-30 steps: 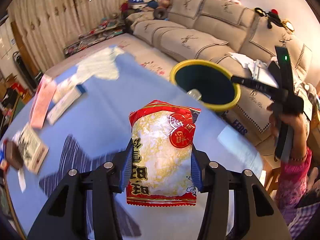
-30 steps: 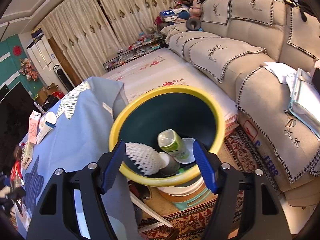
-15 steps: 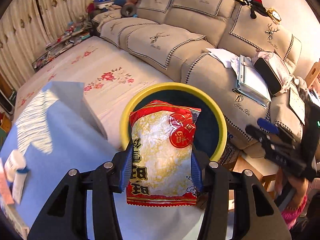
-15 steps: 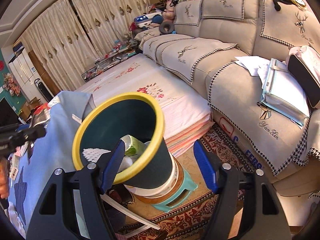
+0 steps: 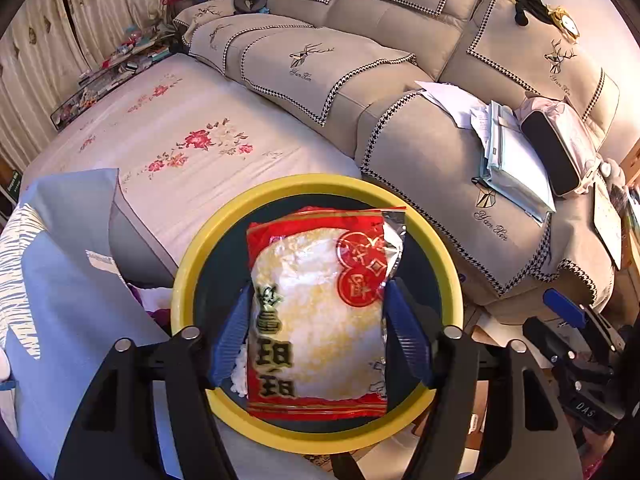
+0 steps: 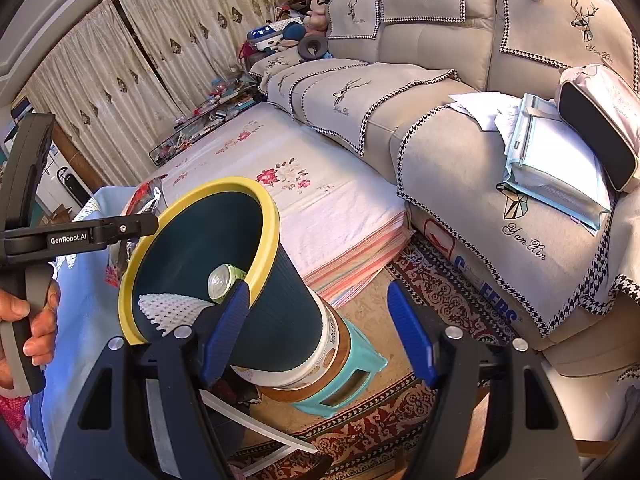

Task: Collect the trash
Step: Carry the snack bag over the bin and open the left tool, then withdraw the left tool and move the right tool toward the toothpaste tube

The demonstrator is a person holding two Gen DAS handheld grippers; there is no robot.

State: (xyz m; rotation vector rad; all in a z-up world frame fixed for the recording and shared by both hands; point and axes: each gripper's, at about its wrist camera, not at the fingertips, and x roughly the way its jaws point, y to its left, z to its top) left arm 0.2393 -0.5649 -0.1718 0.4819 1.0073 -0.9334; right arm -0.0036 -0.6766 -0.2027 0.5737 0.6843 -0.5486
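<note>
My left hand-held gripper (image 5: 318,340) pinched the bag (image 5: 320,312) directly above the bin (image 5: 188,280); my right hand-held gripper (image 6: 316,332), beside the bin, gaped, holding nothing. I judged the wide bag might snag the bin's rim and slide out.

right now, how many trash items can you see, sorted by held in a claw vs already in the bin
Held in the left claw: 1, the red snack bag
Already in the bin: 2 visible, a green-capped bottle and a white foam net
Total: 3
</note>
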